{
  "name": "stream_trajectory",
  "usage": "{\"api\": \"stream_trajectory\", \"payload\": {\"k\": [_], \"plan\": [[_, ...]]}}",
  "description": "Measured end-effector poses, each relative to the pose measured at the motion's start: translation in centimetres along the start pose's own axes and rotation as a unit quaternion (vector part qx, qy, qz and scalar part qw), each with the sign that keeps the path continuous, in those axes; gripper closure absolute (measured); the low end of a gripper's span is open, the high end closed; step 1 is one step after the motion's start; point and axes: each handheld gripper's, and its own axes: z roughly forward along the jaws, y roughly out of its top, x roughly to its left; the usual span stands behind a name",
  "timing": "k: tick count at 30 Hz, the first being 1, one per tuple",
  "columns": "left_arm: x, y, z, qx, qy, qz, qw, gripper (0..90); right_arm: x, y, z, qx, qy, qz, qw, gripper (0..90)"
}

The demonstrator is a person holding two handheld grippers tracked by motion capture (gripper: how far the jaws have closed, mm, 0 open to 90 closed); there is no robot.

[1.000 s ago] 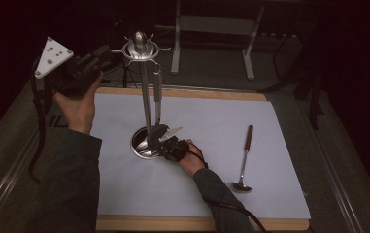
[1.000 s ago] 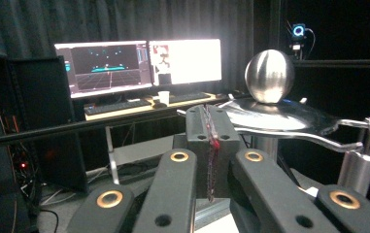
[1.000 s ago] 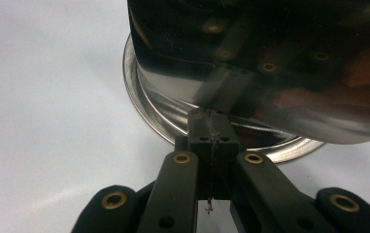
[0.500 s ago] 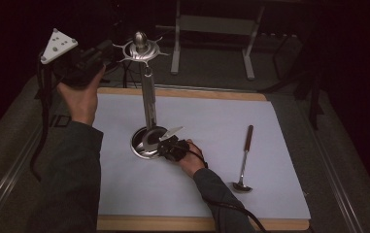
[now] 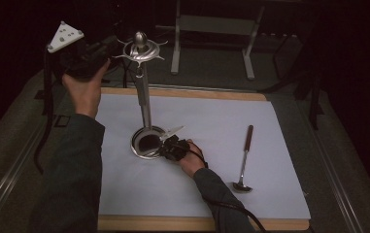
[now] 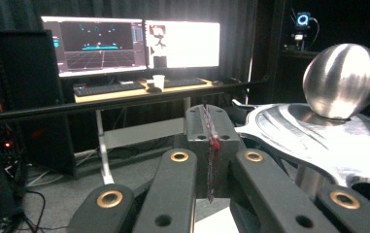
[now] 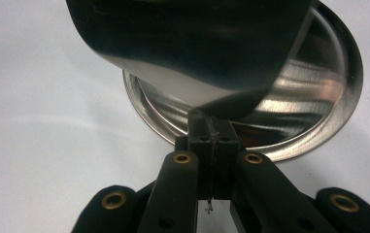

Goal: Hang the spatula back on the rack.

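**Steel on steel: pinching a slick utensil over the stand's base**

Finds the utensil stand [image 5: 145, 104] upright on the white sheet [image 5: 221, 126], toward its left half, with a dished base [image 5: 146, 142], a slim post and a hooked crown [image 6: 318, 141] under a ball finial [image 6: 343, 80].

Shows the right gripper [image 7: 211, 131] low at the base rim, jaws closed tight on the edge of a broad steel utensil [image 7: 192, 48] that hangs over the dish. Shows the left gripper [image 6: 210, 126] raised just beside the crown, jaws closed together with nothing between them.

Leaves a ladle [image 5: 243, 158] lying well apart, to the right on the sheet.

Judging by the polish: expect the utensil to be stiff, fairly light and slippery, liable to pivot or slide in a thin edge pinch. Better to take hold on the handle, near its hanging end, and squarely across the flat. Expect the stand to be top-heavy on a narrow post; steady it low on the post or press at the base, not at the smooth round ball.
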Motion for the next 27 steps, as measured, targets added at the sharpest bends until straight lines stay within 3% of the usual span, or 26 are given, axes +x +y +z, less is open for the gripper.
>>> {"api": "stream_trajectory", "payload": {"k": [15, 25, 27], "plan": [[0.4, 0.0, 1.0, 0.003, -0.019, -0.005, 0.9998, 90.0, -0.2, 0.0, 0.0, -0.001, 0.006, 0.002, 1.0000, 90.0], [0.3, -0.4, -1.7, -0.020, -0.007, -0.002, 0.9998, 90.0, -0.2, -0.1, 0.0, -0.002, 0.006, 0.005, 1.0000, 90.0], [0.0, -0.4, -3.0, -0.030, -0.006, -0.002, 0.9995, 90.0, -0.2, -0.1, 0.0, -0.001, 0.007, 0.005, 1.0000, 90.0]]}}
